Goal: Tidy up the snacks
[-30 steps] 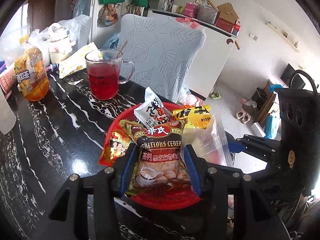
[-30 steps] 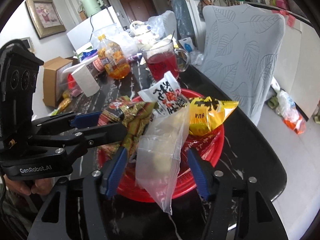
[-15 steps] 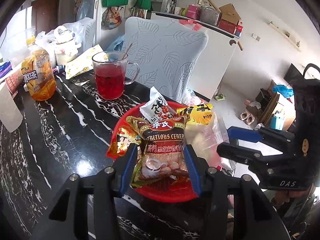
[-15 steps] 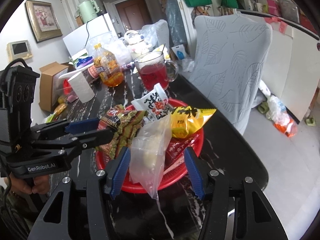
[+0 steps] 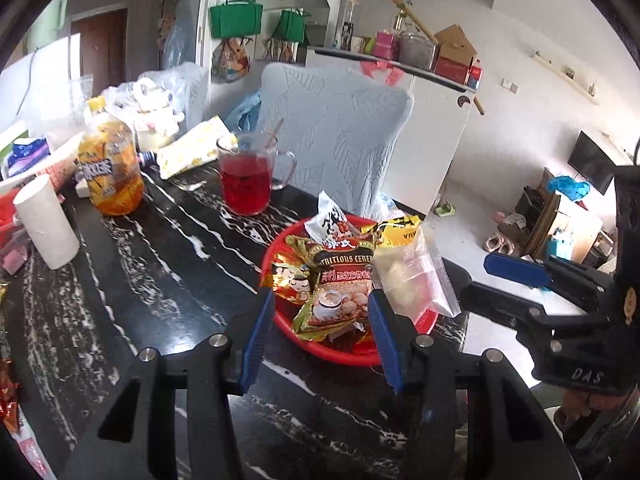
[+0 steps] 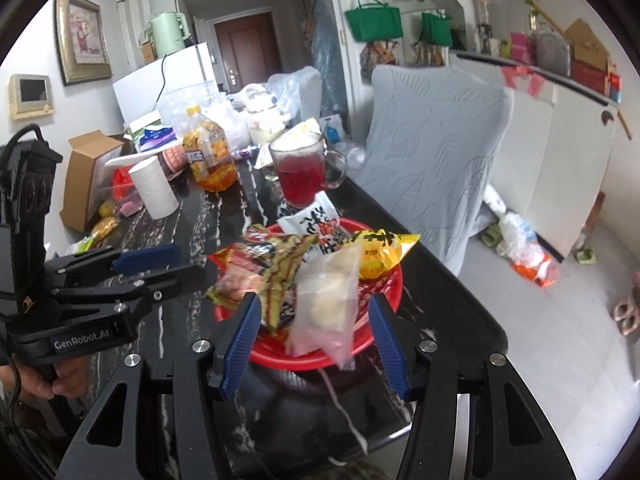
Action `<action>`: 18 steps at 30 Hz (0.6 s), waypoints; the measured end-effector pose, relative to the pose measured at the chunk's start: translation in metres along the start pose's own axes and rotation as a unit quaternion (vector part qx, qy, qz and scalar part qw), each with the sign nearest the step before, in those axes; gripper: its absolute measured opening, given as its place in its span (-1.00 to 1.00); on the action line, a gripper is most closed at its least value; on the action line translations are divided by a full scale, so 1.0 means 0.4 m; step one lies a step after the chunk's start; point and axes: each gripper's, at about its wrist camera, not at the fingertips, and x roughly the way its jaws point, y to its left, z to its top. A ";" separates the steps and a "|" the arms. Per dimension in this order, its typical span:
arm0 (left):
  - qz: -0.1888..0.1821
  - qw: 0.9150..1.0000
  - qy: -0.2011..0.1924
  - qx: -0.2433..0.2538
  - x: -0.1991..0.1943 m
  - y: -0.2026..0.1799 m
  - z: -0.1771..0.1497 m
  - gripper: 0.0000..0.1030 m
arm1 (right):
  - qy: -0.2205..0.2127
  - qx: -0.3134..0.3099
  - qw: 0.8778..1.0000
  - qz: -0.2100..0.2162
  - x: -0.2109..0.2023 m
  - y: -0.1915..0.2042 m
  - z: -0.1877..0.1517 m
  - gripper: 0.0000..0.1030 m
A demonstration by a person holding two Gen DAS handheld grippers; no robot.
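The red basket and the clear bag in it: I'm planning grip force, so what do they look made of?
The red basket looks like glossy moulded plastic, its wall woven or perforated. The clear bag seems thin, soft plastic film: see-through, creased, with a zip-type strip along its edge. Its pale contents are unclear.

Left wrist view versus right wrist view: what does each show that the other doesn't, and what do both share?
Only the left wrist view shows the right gripper, open, and a dark screen on the far wall. Only the right wrist view shows the left gripper, open, a framed picture, a green kettle and a cardboard box. Both share the red basket of snacks, the cereal packet and the mug of red drink.
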 end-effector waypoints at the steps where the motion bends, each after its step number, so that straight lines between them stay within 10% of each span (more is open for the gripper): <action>1: -0.001 1.000 -0.004 0.001 -0.018 0.001 0.000 -0.08 | -0.004 -0.002 1.000 -0.004 -0.012 0.013 -0.002 0.08; 7: 0.003 0.999 -0.020 0.025 -0.090 -0.013 -0.013 -0.05 | -0.031 -0.013 0.999 -0.033 -0.084 0.076 -0.015 0.09; 10: -0.011 0.999 -0.036 0.026 -0.125 -0.014 -0.025 0.55 | -0.046 -0.011 0.998 -0.048 -0.122 0.095 -0.022 0.23; 18: -0.016 0.997 -0.070 0.038 -0.214 -0.022 -0.045 0.60 | -0.078 -0.003 0.994 -0.083 -0.206 0.147 -0.048 0.72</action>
